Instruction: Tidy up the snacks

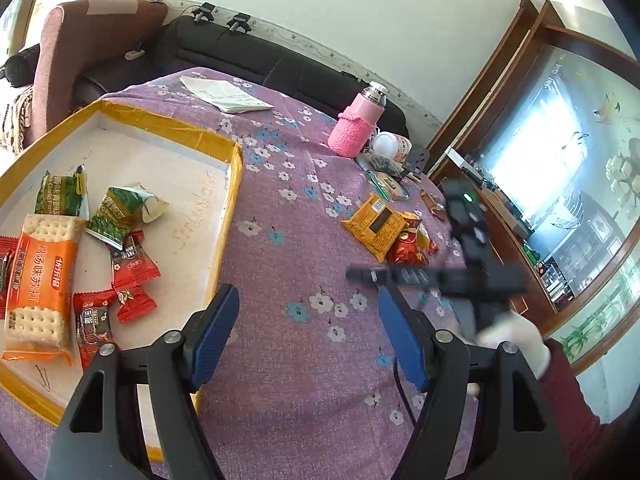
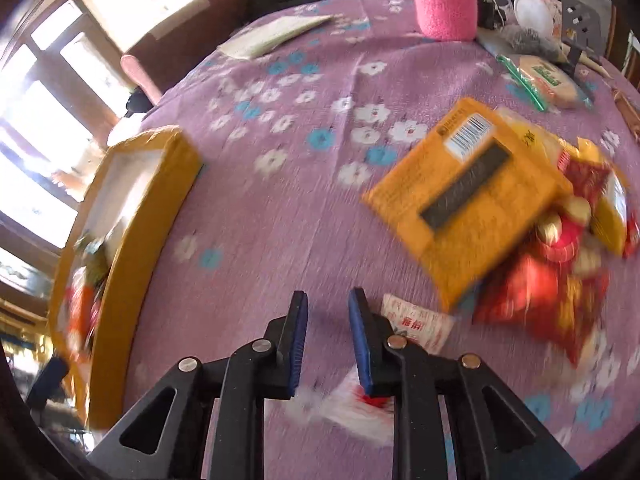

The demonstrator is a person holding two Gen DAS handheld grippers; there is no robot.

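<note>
We take the yellow-rimmed tray (image 1: pixel 236 152) as our landmark. Inside it already lie several snacks, among them an orange cracker pack (image 1: pixel 40 284). Our left gripper (image 1: pixel 308 332) hangs just off the tray's near corner, fingers apart over bare purple cloth (image 1: pixel 296 240), holding nothing. The unsorted heap sits well away from the tray on the far side of that cloth, topped by the yellow packet (image 2: pixel 464 200), whose long axis runs slantwise toward the tray. Our right gripper (image 2: pixel 328 340) is the nearer one to the heap; its fingers are drawn close with nothing visibly pressed between them, and a small white sachet (image 2: pixel 416 326) lies just beside the right-hand finger. The heap lies ahead and to the right of those fingers, so we judge the right hand should reach there next
</note>
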